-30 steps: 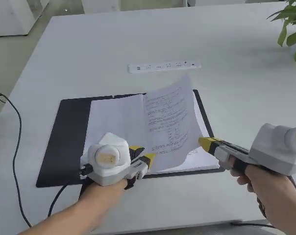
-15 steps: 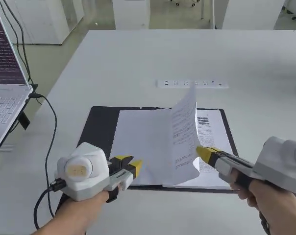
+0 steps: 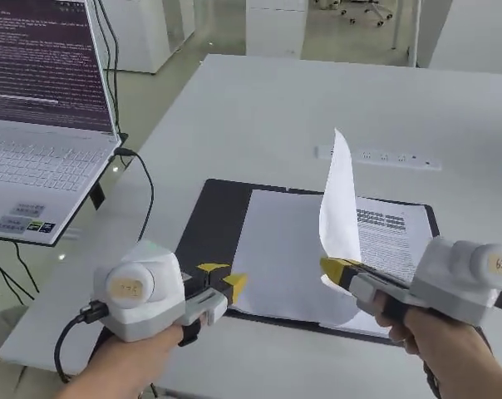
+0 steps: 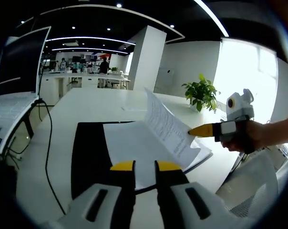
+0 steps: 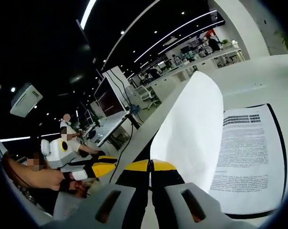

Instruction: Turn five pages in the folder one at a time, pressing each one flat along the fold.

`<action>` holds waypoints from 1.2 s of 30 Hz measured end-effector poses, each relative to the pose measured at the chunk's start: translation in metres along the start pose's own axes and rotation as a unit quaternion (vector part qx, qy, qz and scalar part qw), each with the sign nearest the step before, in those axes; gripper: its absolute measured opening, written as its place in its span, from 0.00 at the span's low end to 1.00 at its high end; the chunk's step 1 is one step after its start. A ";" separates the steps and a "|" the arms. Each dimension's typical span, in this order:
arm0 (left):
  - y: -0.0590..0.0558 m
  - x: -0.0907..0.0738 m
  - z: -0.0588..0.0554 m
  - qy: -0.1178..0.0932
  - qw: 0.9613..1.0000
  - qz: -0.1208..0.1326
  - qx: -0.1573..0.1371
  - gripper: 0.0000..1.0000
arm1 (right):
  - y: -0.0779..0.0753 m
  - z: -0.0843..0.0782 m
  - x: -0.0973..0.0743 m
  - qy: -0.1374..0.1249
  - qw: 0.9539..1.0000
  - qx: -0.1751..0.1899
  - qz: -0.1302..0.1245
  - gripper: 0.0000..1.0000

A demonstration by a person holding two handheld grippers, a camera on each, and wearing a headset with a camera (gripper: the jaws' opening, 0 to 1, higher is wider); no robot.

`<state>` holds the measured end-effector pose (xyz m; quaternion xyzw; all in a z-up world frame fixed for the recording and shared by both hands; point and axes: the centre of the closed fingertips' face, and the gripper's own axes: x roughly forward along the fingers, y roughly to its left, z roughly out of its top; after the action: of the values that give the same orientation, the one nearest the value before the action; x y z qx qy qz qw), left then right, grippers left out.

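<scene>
One white table (image 3: pixel 259 108) bears one laptop (image 3: pixel 43 125), one open black folder (image 3: pixel 209 224) and one power strip (image 3: pixel 380 156). One page (image 3: pixel 341 199) stands upright, its lower edge pinched in the closed jaws of the right gripper (image 3: pixel 330 266), labelled 62. The left gripper (image 3: pixel 226 278), jaws slightly parted, holds nothing at the folder's front edge.

I cannot read the print on the printed sheet (image 3: pixel 392 237) lying on the right side of the folder (image 3: pixel 209 224); the letters are too small; the lifted page (image 3: pixel 338 199) stands over the folder's fold and hides much of it, and in the right gripper view it also covers what lies left of that fold; the right gripper (image 3: pixel 327 266) blocks the folder's near right corner; left of the folder, the laptop (image 3: pixel 43 125) is cut by the picture's edge; beyond the folder, the sockets on the power strip (image 3: pixel 380 155) are too small to count.
</scene>
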<state>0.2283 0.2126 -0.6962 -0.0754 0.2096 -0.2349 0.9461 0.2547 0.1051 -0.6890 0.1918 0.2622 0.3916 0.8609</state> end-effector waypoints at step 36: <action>0.038 -0.031 -0.025 0.012 0.999 0.033 -0.020 0.13 | 0.013 -0.092 0.117 0.146 0.989 0.014 -0.003 0.00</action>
<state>0.2085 0.2596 -0.7162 -0.0846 0.2279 -0.2005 0.9491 0.2573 0.2156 -0.7896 0.1439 0.3911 0.4092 0.8117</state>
